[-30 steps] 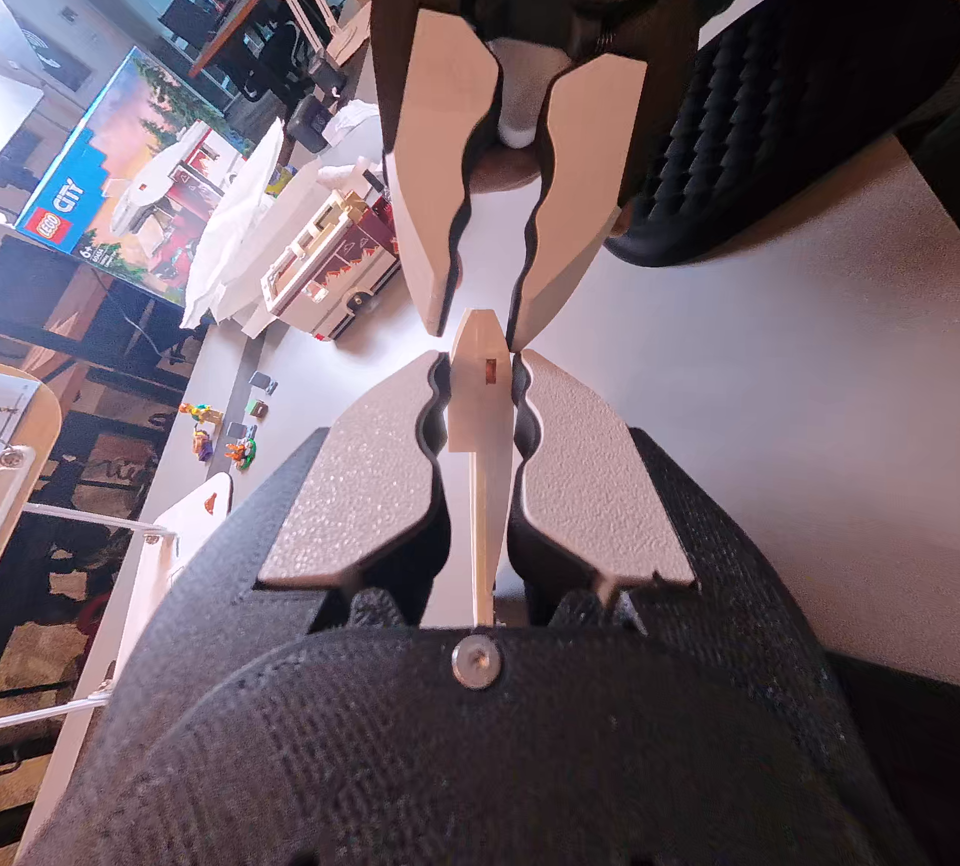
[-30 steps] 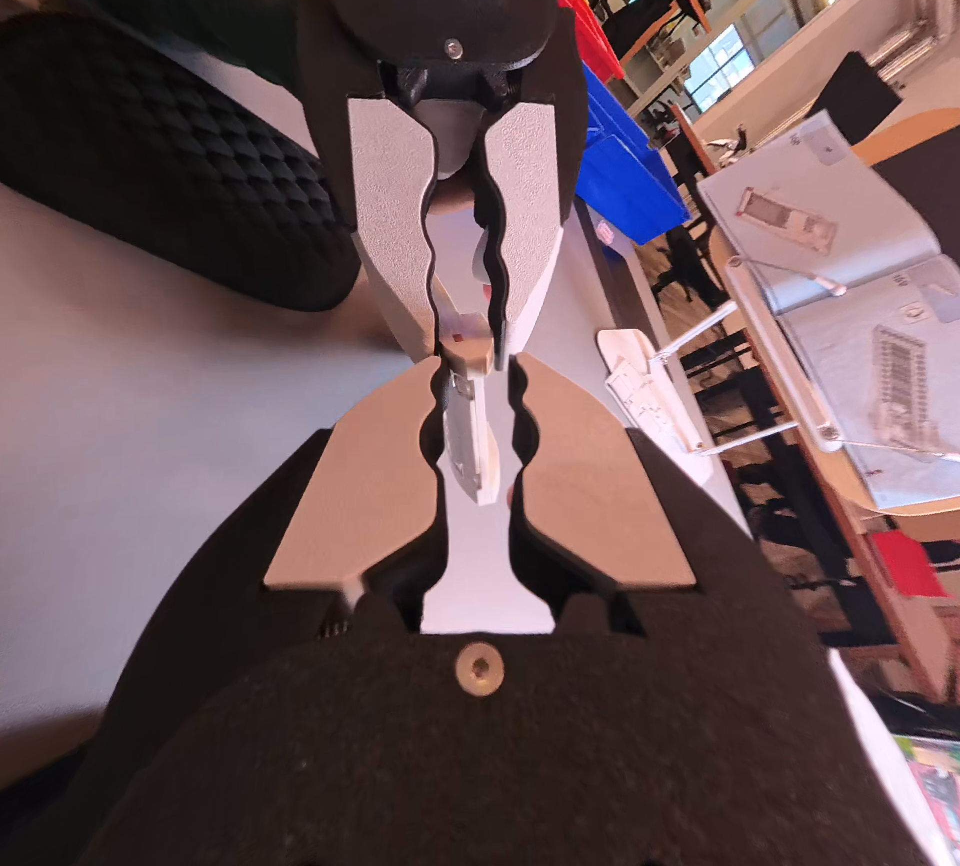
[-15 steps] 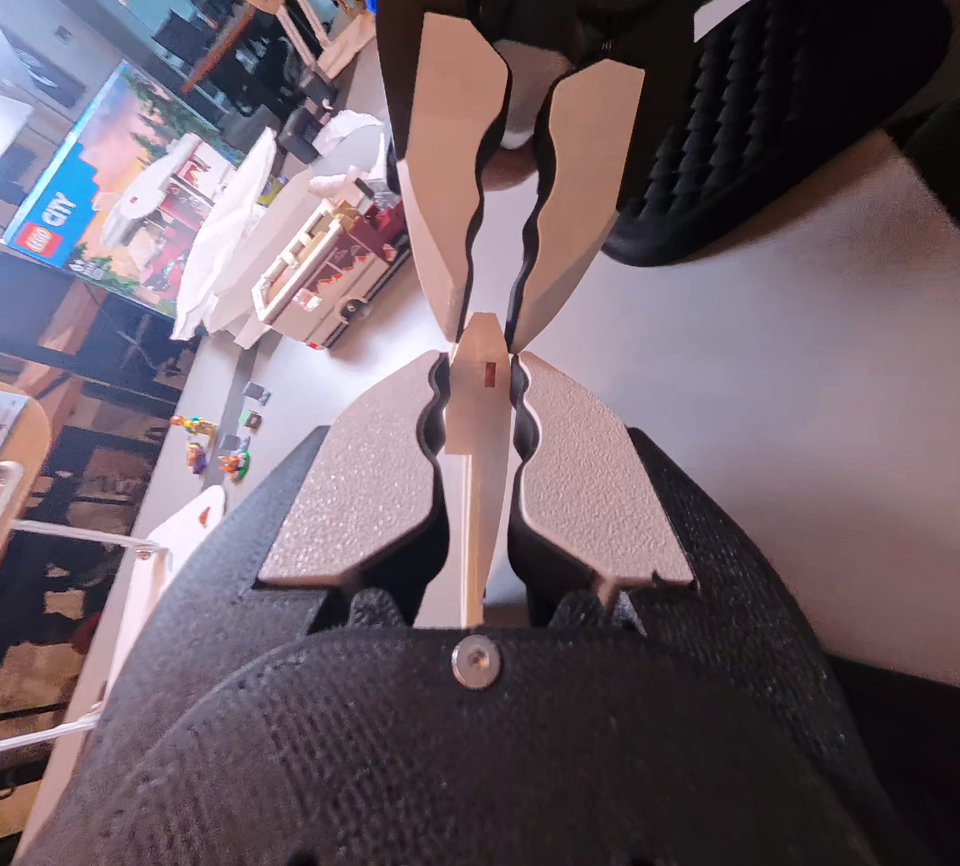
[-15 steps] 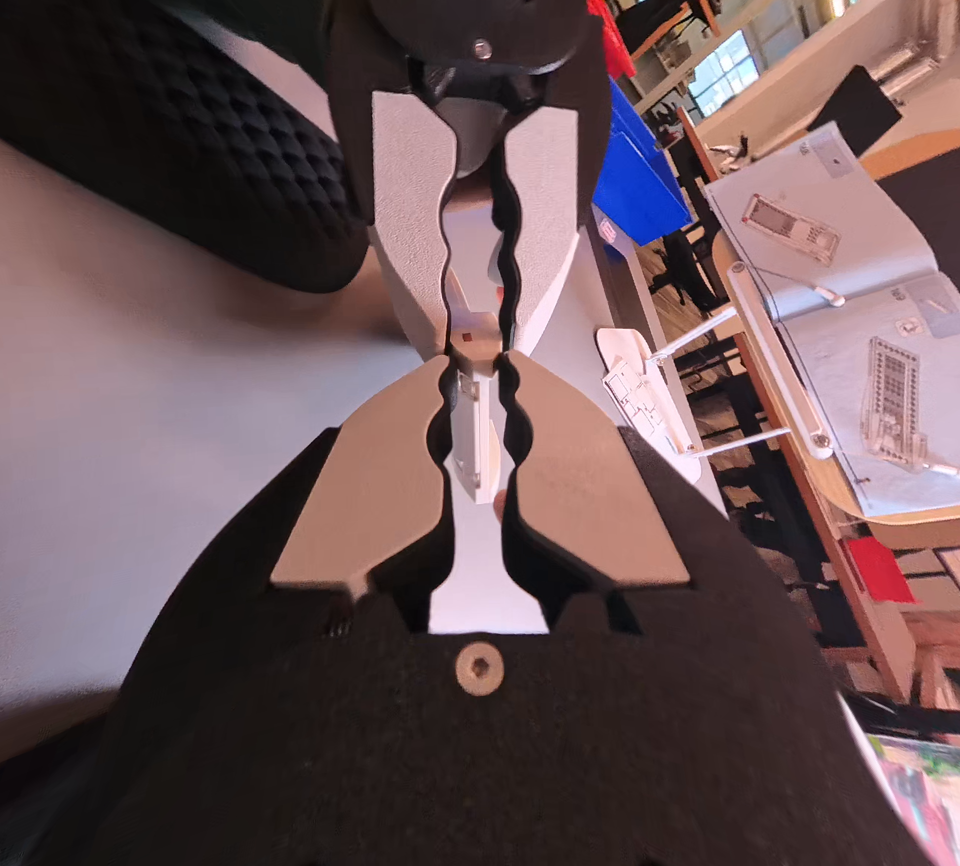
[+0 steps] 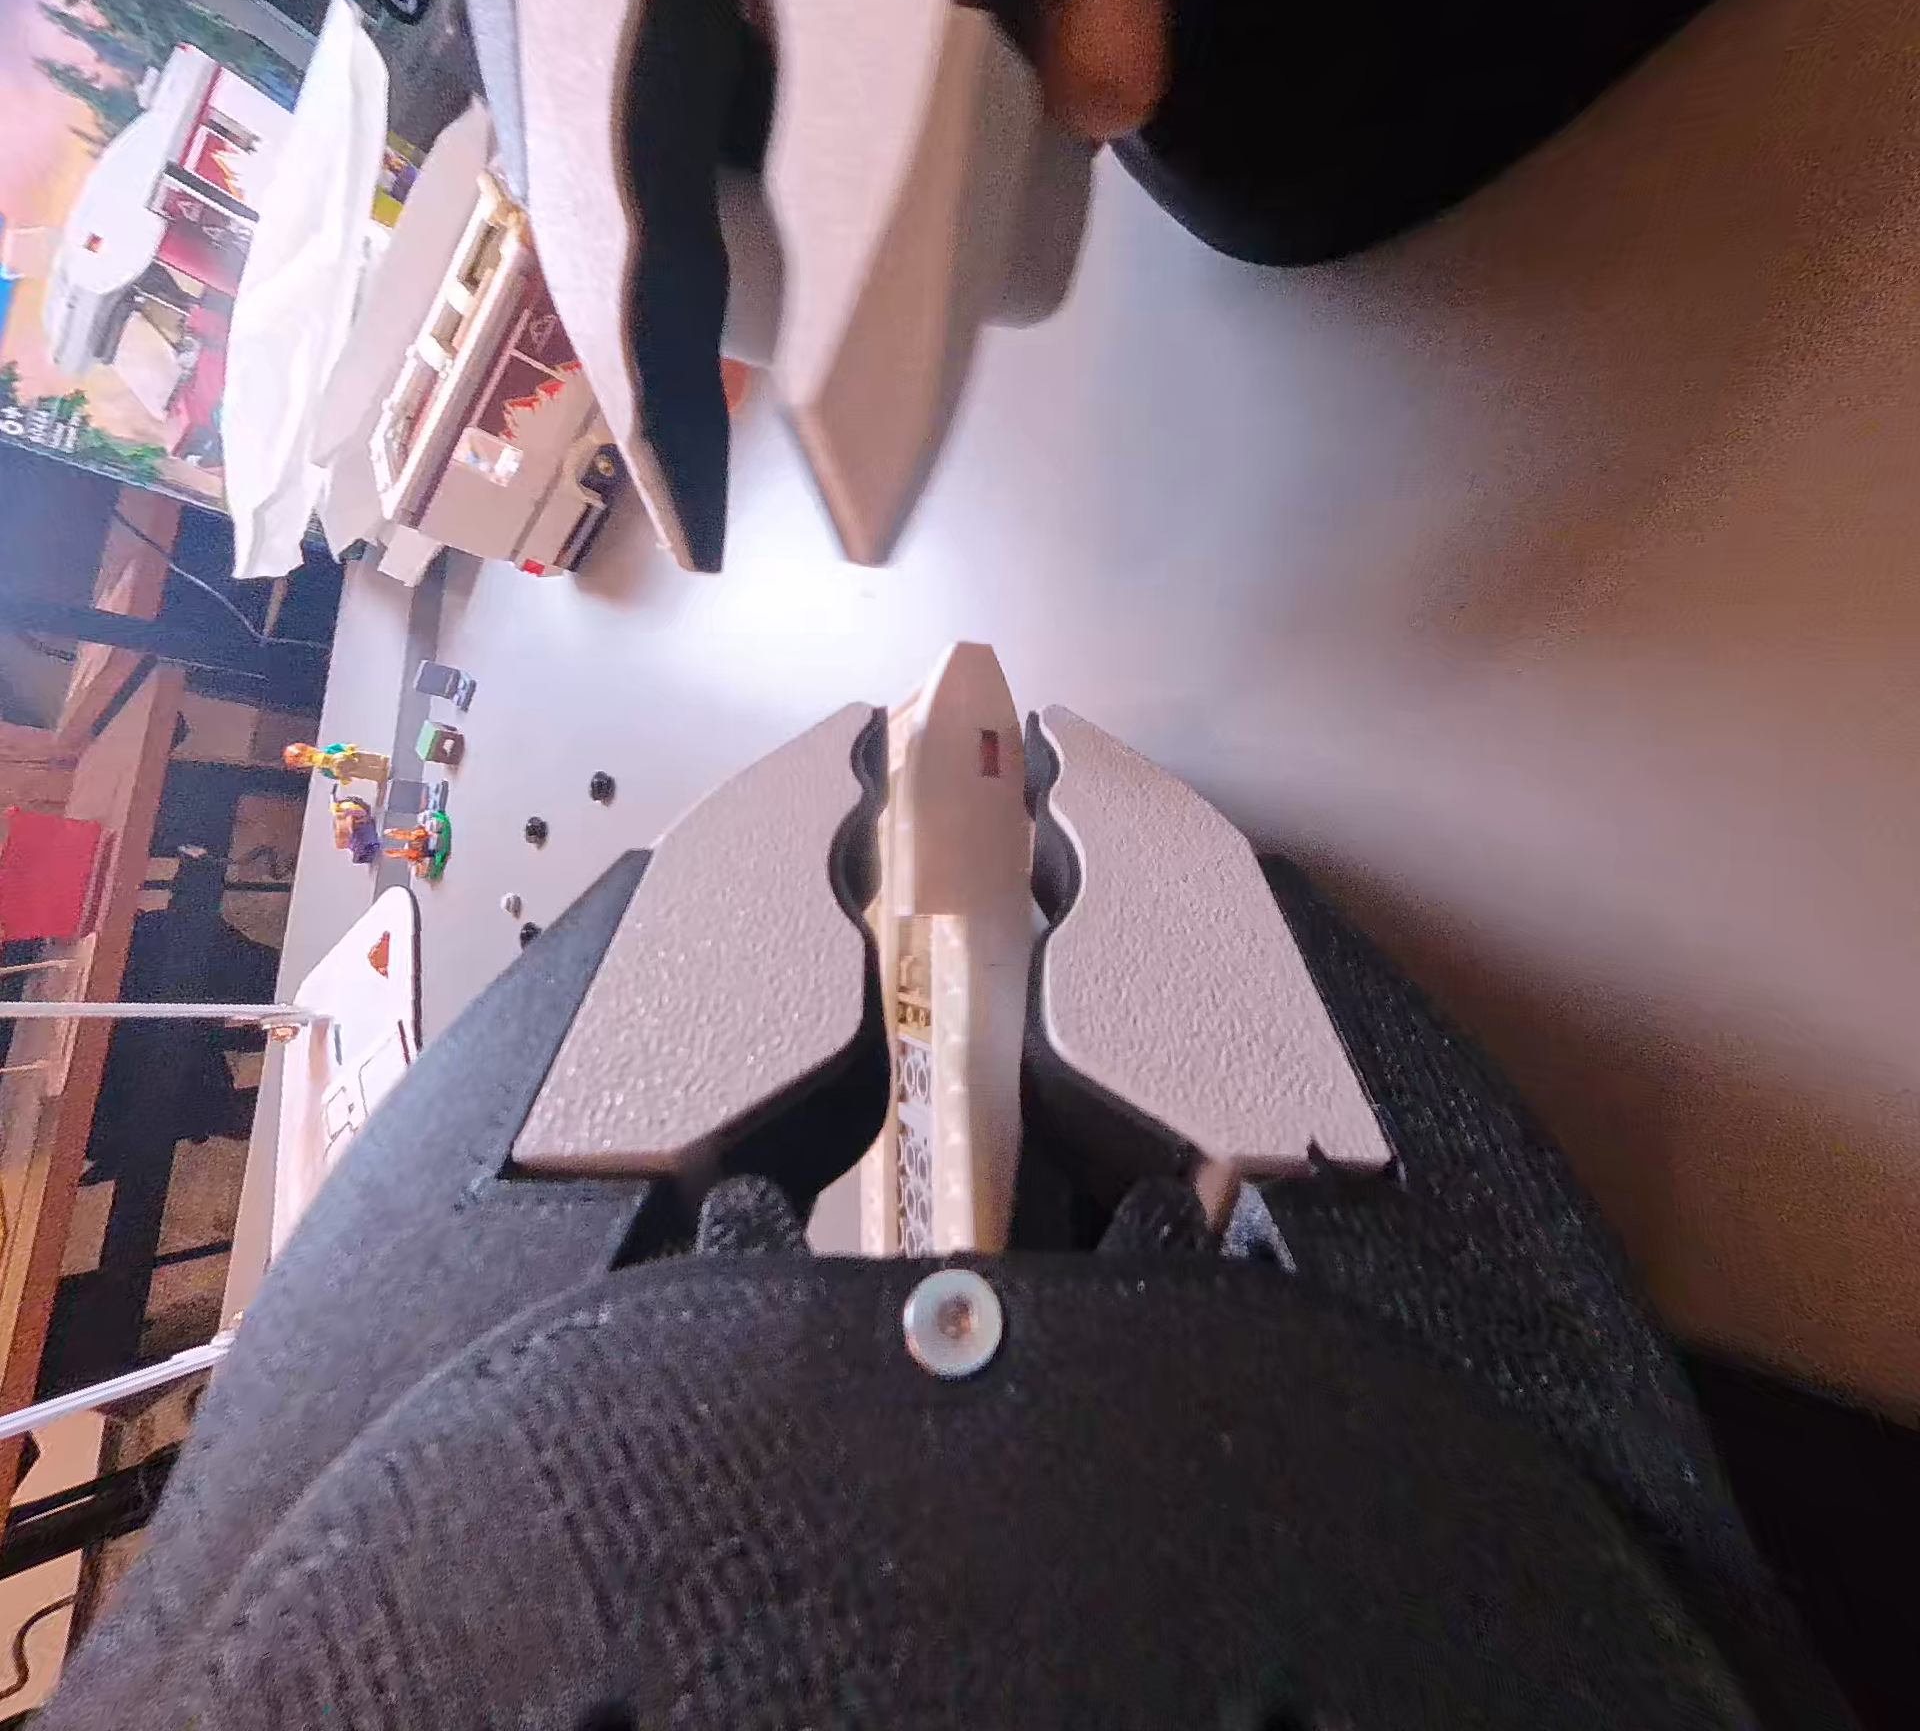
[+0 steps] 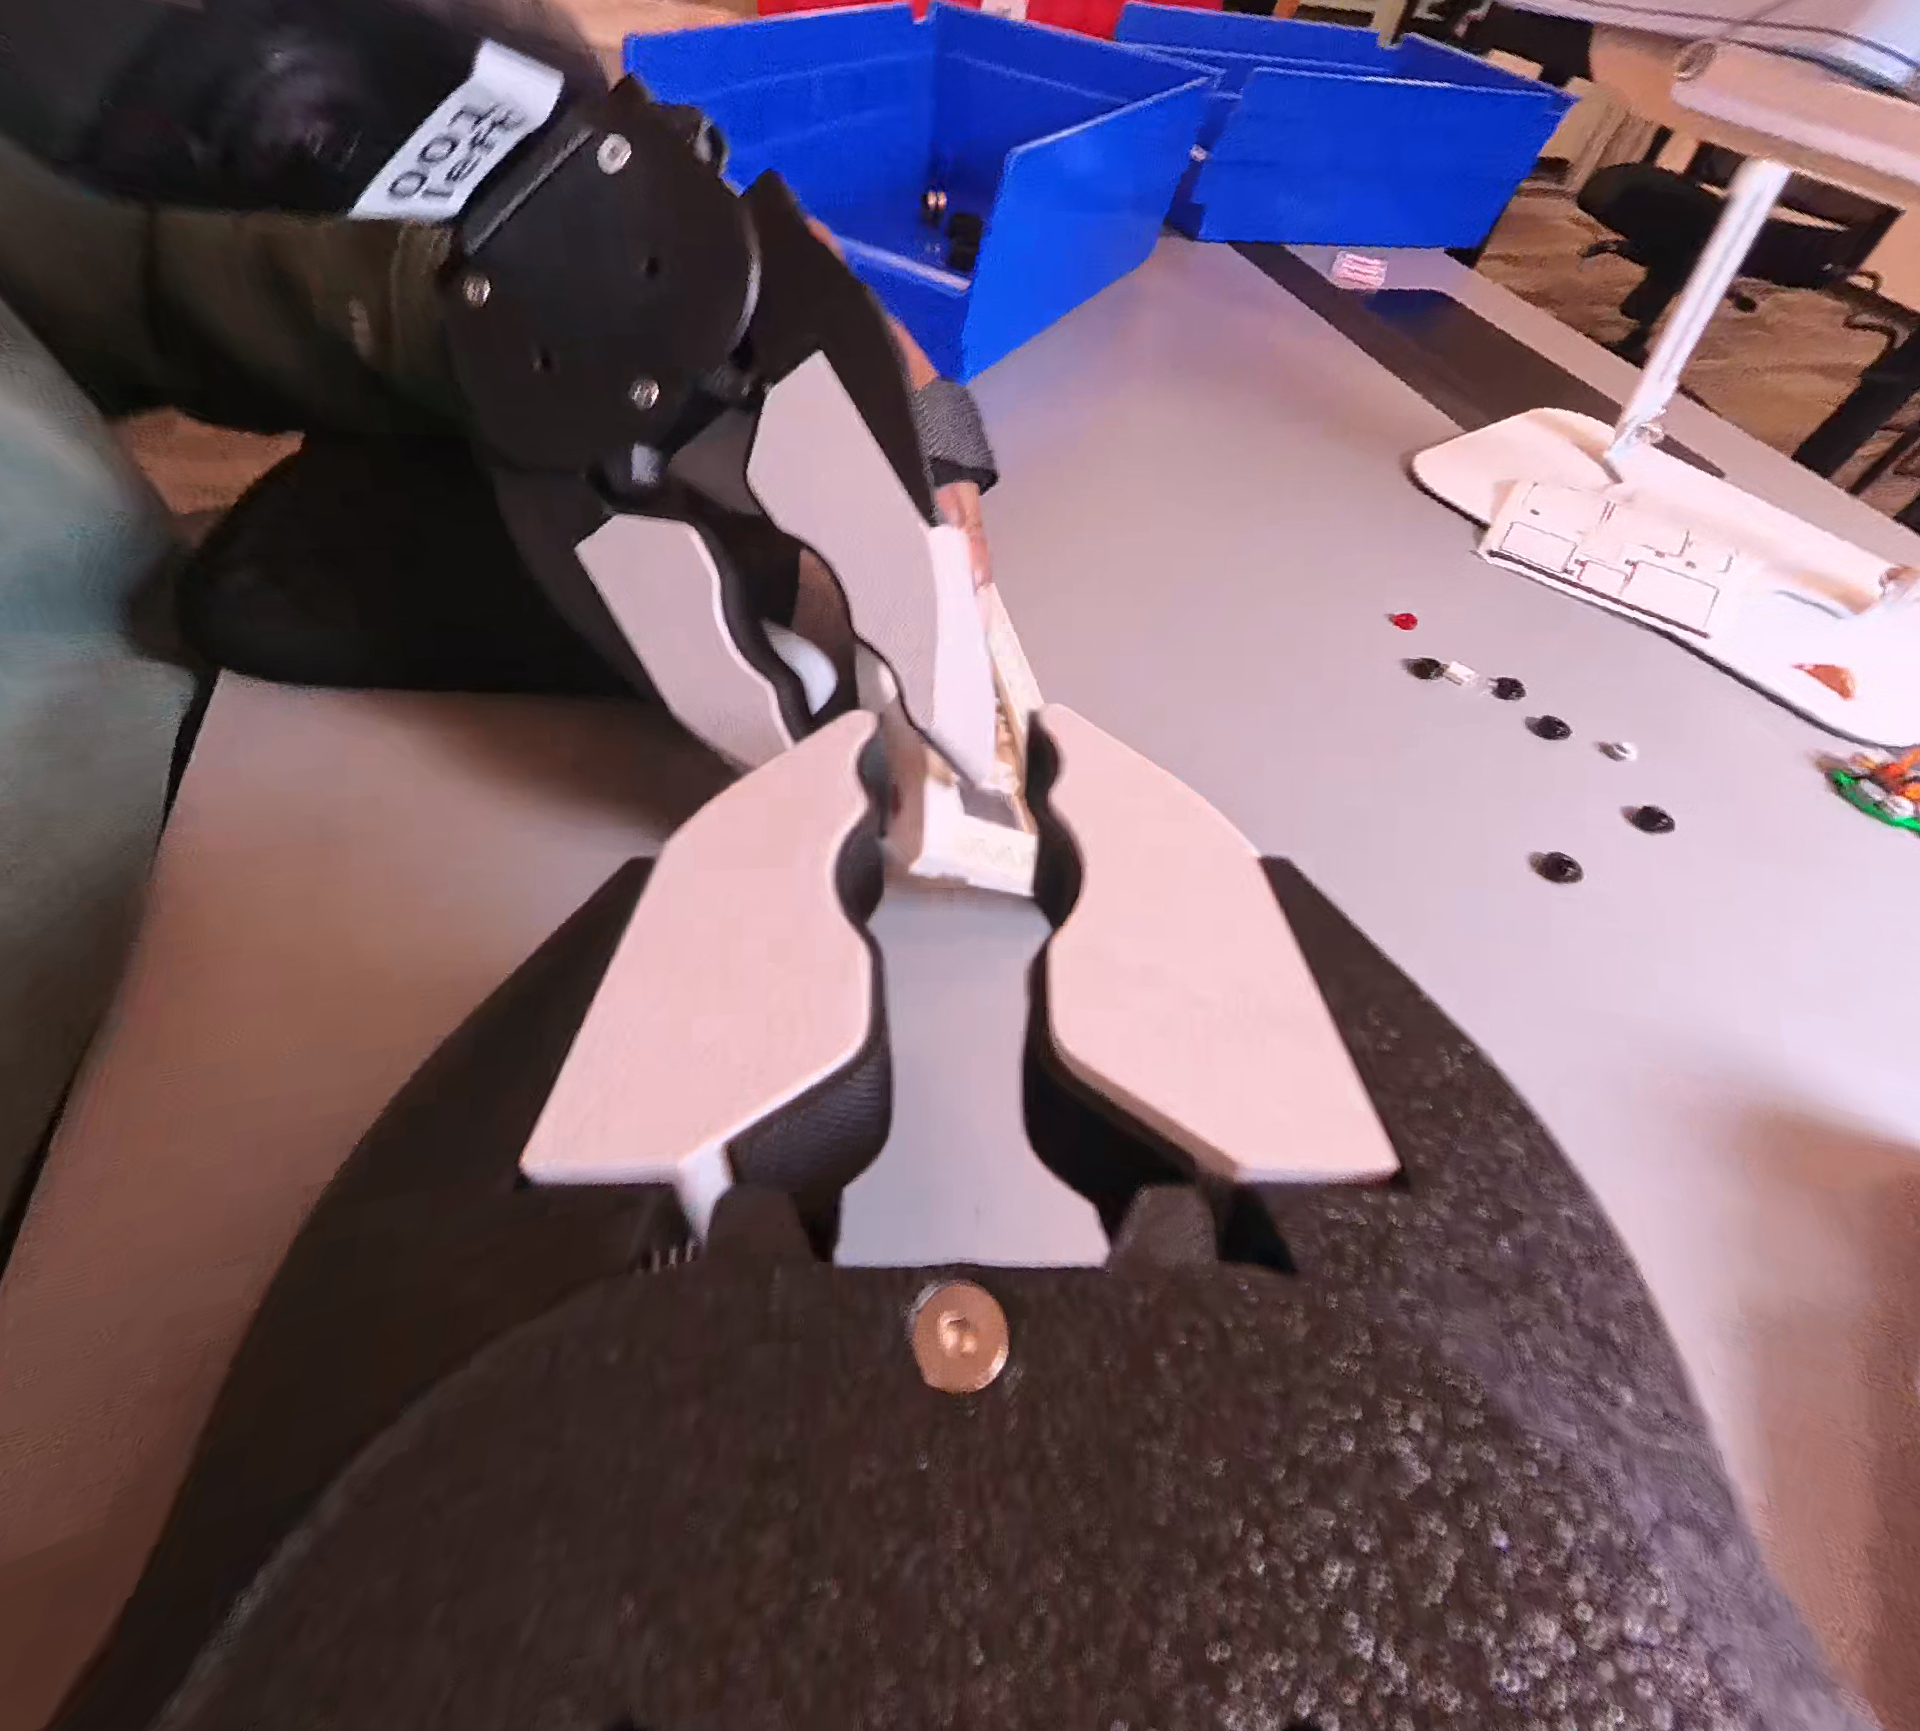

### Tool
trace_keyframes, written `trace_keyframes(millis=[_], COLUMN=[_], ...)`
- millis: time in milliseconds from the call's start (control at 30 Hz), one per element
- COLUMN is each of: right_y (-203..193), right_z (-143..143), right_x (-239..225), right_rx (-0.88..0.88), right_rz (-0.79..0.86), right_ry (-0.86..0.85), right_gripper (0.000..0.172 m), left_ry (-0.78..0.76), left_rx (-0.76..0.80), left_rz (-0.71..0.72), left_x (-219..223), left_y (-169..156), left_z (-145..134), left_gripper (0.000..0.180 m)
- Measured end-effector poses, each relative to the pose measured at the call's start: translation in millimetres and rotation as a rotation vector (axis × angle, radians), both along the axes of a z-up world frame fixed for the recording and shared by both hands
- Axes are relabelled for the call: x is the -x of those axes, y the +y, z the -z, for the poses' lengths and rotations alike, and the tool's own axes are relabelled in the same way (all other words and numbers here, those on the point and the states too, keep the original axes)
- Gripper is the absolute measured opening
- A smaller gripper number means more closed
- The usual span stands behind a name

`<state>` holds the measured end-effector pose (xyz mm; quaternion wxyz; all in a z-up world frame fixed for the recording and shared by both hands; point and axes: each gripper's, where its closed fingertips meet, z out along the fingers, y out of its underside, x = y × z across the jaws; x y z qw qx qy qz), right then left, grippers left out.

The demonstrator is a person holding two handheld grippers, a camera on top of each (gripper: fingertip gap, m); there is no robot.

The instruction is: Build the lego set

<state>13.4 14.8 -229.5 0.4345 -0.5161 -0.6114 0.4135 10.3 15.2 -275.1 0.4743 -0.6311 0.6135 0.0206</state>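
The left gripper [image 5: 958, 725] is closed on a long white brick piece [image 5: 961, 850], both pads pressing its sides above the grey table [image 5: 1195, 538]. The right gripper [image 6: 956, 746] stands just ahead; whether its narrowly parted fingers grip the piece's end, I cannot tell.

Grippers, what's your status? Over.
Left gripper clamped on long white toy-brick piece. Right gripper: small white brick part in its jaws, grip unclear. Black round studs off to side.
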Motion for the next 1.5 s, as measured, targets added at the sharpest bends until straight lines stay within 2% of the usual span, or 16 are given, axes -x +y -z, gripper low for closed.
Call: trace_keyframes(millis=[33,67,167,300,467,700,1000,1033,1067,1133,1300,1433,1500], right_y=[4,8,12,12,13,20,24,22,20,20,20,36,48], right_z=[-3,-5,-9,-9,-7,-1,38,41,45,55,70,76,70], right_x=[-1,-2,-5,-6,-3,-1,1,3,4,5,12,22,28], right_rx=[0.011,0.021,0.082,0.106,0.103,0.090,-0.059,-0.045,-0.020,0.005,-0.082,-0.151,-0.221], right_rz=[0.021,0.035,0.037,0.033,0.043,0.067,0.061,0.040,0.017,-0.014,-0.069,-0.053,-0.021], right_ry=[0.019,0.042,0.055,0.041,0.039,0.014,-0.272,-0.294,-0.324,-0.411,-0.498,-0.504,-0.457], right_gripper=[0.008,0.000,0.000,0.000,0.000,0.000,0.000,0.011,0.054,0.070,0.090,0.090,0.079], left_ry=[0.009,0.012,-0.045,-0.187,-0.277,-0.227,-0.139,-0.128,-0.123,-0.125,-0.082,-0.056,-0.032], left_rx=[0.013,0.034,0.102,0.182,0.337,0.453,0.577,0.586,0.607,0.607,0.502,0.331,0.239], left_rz=[0.000,0.000,-0.001,-0.043,-0.131,-0.178,-0.214,-0.221,-0.221,-0.228,-0.232,-0.250,-0.265], left_x=[0,-1,0,18,54,76,88,89,88,88,89,88,91], left_y=[-1,-3,-6,0,7,1,-7,-7,-8,-6,3,17,24], left_z=[2,3,-1,-19,-17,5,29,33,36,36,35,26,22], left_gripper=[0.028,0.033,0.043,0.046,0.061,0.071,0.074,0.074,0.071,0.070,0.070,0.069,0.069])
